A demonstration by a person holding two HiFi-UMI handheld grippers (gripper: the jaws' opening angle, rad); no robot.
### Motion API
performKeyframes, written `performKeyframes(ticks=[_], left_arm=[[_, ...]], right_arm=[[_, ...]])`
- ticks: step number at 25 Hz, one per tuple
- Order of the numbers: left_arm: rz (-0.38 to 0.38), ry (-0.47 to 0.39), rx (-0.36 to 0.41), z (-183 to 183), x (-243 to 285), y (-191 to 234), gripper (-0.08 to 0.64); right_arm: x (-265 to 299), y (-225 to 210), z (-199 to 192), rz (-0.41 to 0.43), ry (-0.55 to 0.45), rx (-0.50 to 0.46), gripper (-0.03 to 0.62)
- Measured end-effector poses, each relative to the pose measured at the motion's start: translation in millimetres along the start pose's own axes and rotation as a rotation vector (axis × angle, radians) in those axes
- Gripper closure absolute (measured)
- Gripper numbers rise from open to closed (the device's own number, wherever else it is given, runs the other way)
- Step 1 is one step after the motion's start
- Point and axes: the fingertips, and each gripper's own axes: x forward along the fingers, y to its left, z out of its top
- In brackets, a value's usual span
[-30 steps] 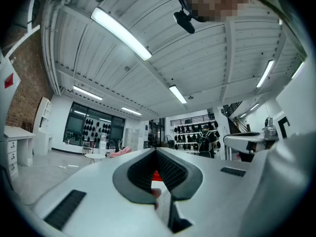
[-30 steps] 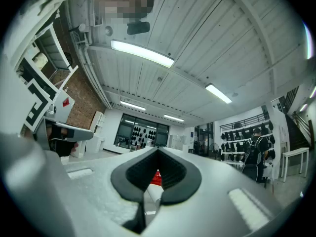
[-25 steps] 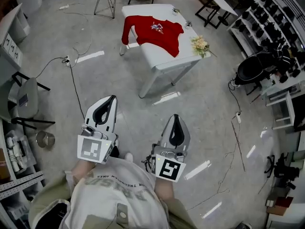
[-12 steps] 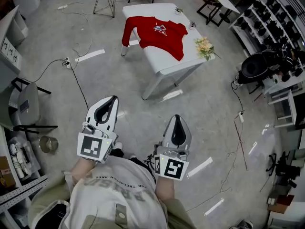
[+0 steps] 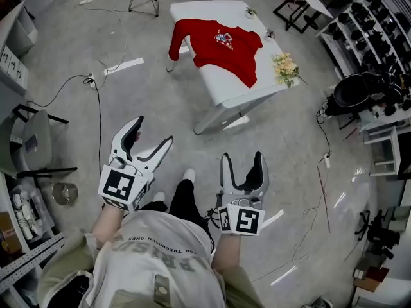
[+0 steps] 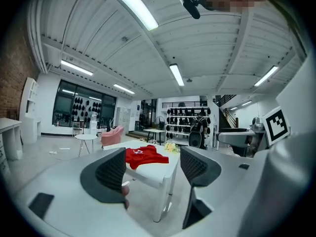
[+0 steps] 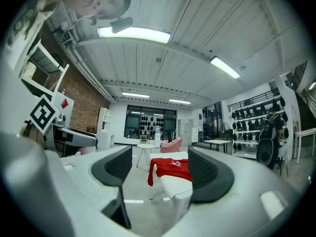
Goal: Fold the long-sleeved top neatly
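A red long-sleeved top (image 5: 220, 46) lies spread on a white table (image 5: 235, 88) far ahead, one sleeve hanging over the left edge. It also shows small and distant between the jaws as the top (image 6: 145, 155) and the top (image 7: 171, 169). My left gripper (image 5: 152, 135) and right gripper (image 5: 241, 160) hang over the floor, well short of the table. Both have just been opening, and nothing is between their jaws.
A bunch of flowers (image 5: 286, 65) sits on the table's right corner. Cables (image 5: 96, 101) trail over the grey floor. A chair (image 5: 32, 140) and a metal bucket (image 5: 61, 192) stand at the left, racks of dark gear (image 5: 366, 37) at the right.
Both grippers went from shut to open. The view has advanced toward the table, which now sits a little nearer and more to the right.
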Motion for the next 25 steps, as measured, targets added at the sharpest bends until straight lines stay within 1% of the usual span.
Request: performKeyframes(ticks=[3,8,14,19,23,25], left_arm=[[0.006,0.032,-0.003,-12,29,6,0.233],[0.038,0.068,-0.014,-22,95,15,0.233],[0.087,0.087,-0.018,-8,193,28,0.233],[0.125,0.104,-0.014,-1,262,40,0.233],[0.139,0.155,-0.055,-18,297,45,0.233],[0.144,0.183,-0.057,-26,311,50,0.233]], right_arm=[[27,-16,-17,0.014,0.030,-0.009,0.249],[83,-60,-37,0.048,0.049,-0.011,0.249],[171,-123,-40,0.101,0.057,-0.030,0.249],[236,-167,-48,0.125,0.051,-0.015,0.249],[271,-187,-61,0.154,0.055,-0.023,0.249],[286,-195,-70,0.153,0.068,-0.013,0.249]])
